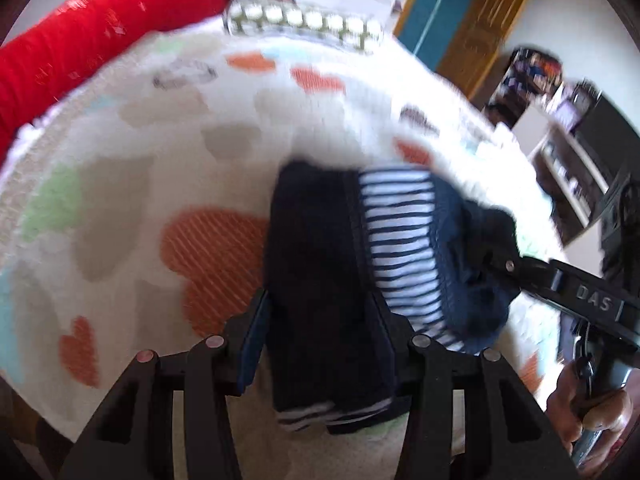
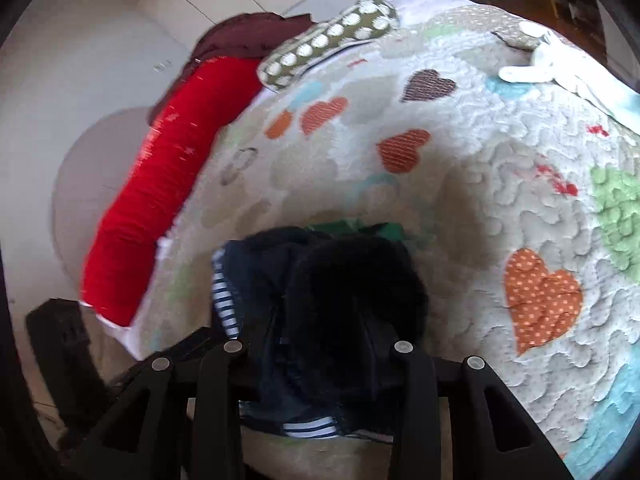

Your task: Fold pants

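1. Quilted bedspread with orange heart patches covers the bed; a red bolster lies along its left edge, with a dotted pillow beside it.
2. Left gripper clamps the navy pants between both fingers; right gripper pinches the same bunched fabric.
3. Pants hang above the bedspread, striped lining exposed.

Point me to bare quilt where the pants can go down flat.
Free: the quilt between the pants and the white soft toy, over the orange hearts. Crowded: the red bolster side and the polka-dot pillow at the far edge.
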Motion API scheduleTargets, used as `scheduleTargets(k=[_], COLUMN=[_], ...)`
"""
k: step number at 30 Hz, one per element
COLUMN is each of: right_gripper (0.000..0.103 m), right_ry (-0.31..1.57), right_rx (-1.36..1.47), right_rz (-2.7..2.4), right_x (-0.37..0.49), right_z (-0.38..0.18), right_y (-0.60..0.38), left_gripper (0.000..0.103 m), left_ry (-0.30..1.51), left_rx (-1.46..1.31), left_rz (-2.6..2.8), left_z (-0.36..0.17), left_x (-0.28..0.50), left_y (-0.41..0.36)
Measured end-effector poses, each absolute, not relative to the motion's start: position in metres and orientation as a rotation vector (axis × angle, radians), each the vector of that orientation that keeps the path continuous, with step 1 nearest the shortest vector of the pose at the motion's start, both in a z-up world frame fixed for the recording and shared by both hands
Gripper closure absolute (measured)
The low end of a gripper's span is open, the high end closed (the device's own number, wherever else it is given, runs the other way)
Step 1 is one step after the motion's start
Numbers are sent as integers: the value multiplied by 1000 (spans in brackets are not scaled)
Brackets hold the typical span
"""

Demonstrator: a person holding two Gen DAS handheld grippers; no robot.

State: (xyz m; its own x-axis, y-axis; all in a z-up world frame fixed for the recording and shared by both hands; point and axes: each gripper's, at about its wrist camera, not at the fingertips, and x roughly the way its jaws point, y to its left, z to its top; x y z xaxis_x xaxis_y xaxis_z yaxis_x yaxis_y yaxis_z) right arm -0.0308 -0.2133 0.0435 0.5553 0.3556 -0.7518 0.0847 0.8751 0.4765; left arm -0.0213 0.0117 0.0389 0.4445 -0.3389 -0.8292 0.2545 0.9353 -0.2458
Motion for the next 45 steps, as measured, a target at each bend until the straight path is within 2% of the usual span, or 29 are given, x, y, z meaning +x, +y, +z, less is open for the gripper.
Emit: scheduleTargets(k=[1, 3, 6, 8, 10, 12, 19, 23, 27, 28, 29, 30, 33, 35, 42, 44, 45], right_gripper=[58, 56, 46, 43, 32, 27, 26, 24, 23, 27, 35, 53, 61, 63, 63, 60, 54], right_ry=[976, 956, 926, 901, 870, 852, 889, 905, 900, 902, 901, 912, 902, 881, 795, 794, 809], right_rx=[479, 489, 483, 498, 510, 520, 607, 652, 691, 692, 702, 728, 726, 722, 653, 631, 624], right_rz=[147, 159, 163, 175, 183, 191, 238, 265, 276, 282, 303, 333, 355, 379, 393, 375, 360], right_x=[-32, -36, -47, -54, -58, -66, -65, -53, -38, -36, -34, -32, -31, -28, 25, 49, 60], right_z=[40, 41, 50, 56, 60, 59, 39, 28, 17, 16, 15, 14, 20, 30, 77, 78, 74], right_y=[-214, -215, -219, -224, -230, -236, -246, -244, -242, -241, -241, -241, -239, -237, -229, -229, -230], left_gripper=[56, 55, 55, 55, 54, 41, 37, 31, 30, 31, 39, 65, 80, 83, 83, 82, 81], left_ry=[1056, 1040, 1048, 1027, 990, 965, 1023, 1085, 1125, 1123, 1123, 1135, 1136, 1124, 1029, 1019, 1025], left_rx=[-84, -59, -70, -91, -110, -141, -289, -323, -333, -325, -319, -344, -380, -391, -332, -315, -306], left_rz=[-367, -366, -390, -403, -396, -388, -391, -478, -536, -540, -548, -597, -624, -631, -567, -511, -476], left_z=[34, 35, 45, 57, 70, 77, 61, 41, 26, 26, 26, 25, 31, 38, 86, 88, 83], left_x=[-22, -25, -28, -32, -33, -28, 6, 27, 38, 37, 37, 37, 37, 40, 89, 110, 121], left_y=[10, 9, 15, 23, 33, 45, 73, 60, 38, 34, 31, 28, 28, 29, 15, 13, 12])
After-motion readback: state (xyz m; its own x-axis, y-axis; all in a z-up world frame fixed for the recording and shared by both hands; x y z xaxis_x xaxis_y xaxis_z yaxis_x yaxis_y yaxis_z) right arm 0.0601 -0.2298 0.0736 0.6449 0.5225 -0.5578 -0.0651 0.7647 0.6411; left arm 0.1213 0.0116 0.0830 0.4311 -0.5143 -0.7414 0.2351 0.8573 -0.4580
